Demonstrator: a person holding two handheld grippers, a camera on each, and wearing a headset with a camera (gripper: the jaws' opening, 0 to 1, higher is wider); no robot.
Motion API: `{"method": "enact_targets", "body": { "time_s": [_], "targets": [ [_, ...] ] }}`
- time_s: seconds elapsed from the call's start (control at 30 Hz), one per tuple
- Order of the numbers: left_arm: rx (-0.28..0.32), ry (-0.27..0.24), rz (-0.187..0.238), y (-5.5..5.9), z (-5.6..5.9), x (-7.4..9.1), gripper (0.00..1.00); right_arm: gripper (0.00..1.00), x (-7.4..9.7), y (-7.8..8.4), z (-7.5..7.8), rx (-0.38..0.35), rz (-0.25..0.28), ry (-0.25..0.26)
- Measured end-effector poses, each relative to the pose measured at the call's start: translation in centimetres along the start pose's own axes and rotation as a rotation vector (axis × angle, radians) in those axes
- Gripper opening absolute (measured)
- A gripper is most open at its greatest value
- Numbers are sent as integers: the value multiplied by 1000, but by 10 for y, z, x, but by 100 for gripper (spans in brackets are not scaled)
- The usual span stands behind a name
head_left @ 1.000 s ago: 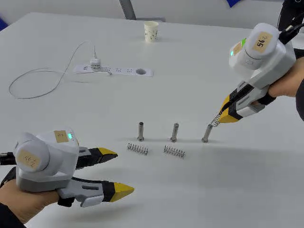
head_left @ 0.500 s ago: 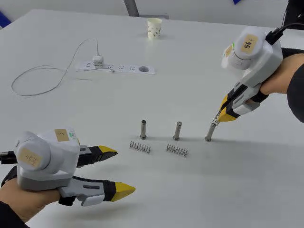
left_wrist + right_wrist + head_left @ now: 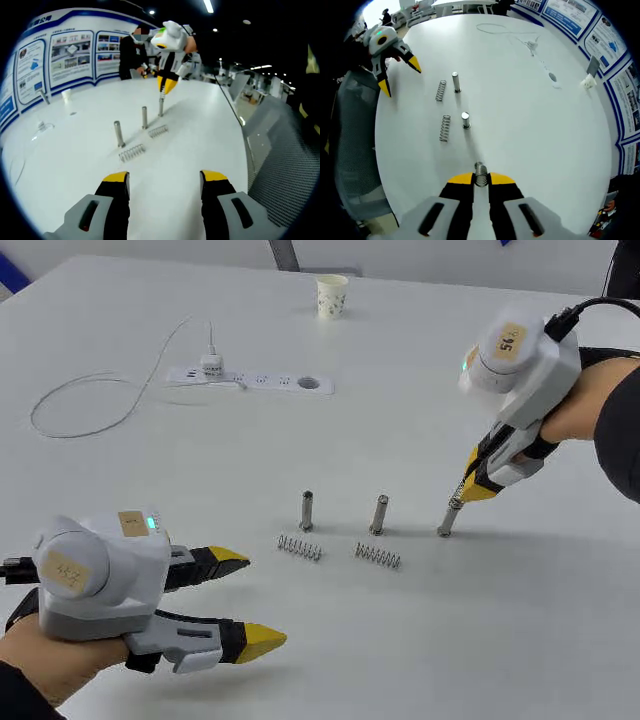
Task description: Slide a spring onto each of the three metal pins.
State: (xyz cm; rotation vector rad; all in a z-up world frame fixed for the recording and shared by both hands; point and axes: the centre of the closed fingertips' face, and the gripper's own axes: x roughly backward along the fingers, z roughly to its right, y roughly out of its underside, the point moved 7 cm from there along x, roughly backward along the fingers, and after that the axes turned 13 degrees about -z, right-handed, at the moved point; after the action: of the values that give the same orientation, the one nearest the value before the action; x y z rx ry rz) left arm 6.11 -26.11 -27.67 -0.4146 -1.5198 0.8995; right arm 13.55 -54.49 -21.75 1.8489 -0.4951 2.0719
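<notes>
Since the head view of a second ago, my right gripper has come lower over the rightmost metal pin. Its yellow tips now sit closer to the pin's top. The spring it pinches reaches down from the tips to the upper end of that pin, where before it stretched across a longer gap. My left gripper has stayed where it was, low at the near left of the white table, with its jaws spread wide and nothing between them. The two other springs and the two other pins lie as they did.

In the right gripper view the jaws are closed on the spring, a small bright wire coil, with the round pin top just past it. In the head view this pin appears to lean toward the gripper.

The middle pin and the left pin stand upright and bare, each a short grey metal cylinder. One loose spring lies flat just in front of the middle pin. Another loose spring lies just in front of the left pin.

Farther back are a white power strip with a looping cable, and a paper cup.
</notes>
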Motion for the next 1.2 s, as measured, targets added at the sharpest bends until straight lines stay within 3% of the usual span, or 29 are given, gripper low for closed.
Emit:
{"method": "enact_targets", "body": {
  "time_s": [0.6, 1.2],
  "targets": [
    [10, 1, -6, 3, 0, 1, 57, 12, -35, -4, -2, -11, -38, -34],
    [16, -2, -10, 4, 0, 2, 57, 13, -41, -4, -9, -18, -36, -33]
  ]
}}
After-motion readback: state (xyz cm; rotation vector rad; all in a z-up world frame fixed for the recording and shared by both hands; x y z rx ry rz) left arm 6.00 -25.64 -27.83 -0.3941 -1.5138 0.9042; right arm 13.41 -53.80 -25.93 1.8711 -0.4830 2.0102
